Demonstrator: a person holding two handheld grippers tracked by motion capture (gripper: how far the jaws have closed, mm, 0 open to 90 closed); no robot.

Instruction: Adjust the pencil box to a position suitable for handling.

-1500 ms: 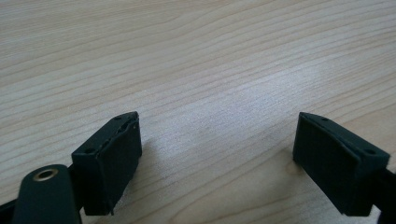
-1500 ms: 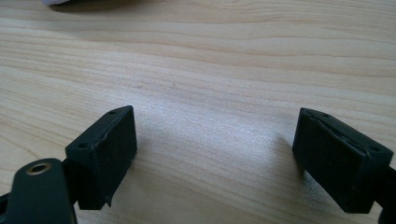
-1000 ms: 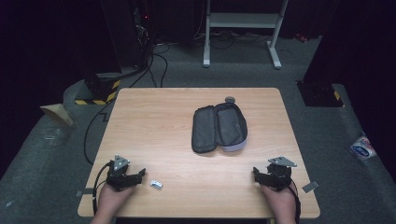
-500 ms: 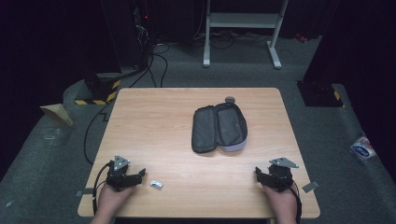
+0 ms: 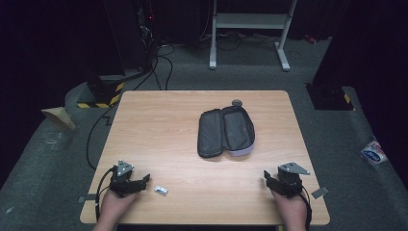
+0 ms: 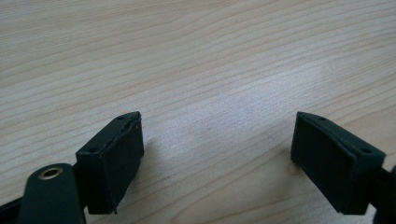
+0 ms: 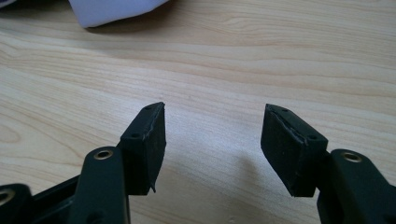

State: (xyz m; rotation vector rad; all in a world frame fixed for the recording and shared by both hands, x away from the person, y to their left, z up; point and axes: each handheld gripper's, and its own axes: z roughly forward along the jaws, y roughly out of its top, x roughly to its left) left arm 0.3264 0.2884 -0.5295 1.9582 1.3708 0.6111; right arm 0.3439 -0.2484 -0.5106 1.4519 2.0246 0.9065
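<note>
High view: left tongs [image 5: 139, 182] wide, empty, parked beside small clip [image 5: 161, 190]; right tongs [image 5: 269, 179] empty, just narrowed; pouch [image 5: 225, 131] open mid-surface [image 5: 159, 125]; start judged, clip pickup next

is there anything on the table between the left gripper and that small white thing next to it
Nothing visible: bare wood lies between the left gripper and the small white item, just to its right. Its jaws stand open and empty.
</note>
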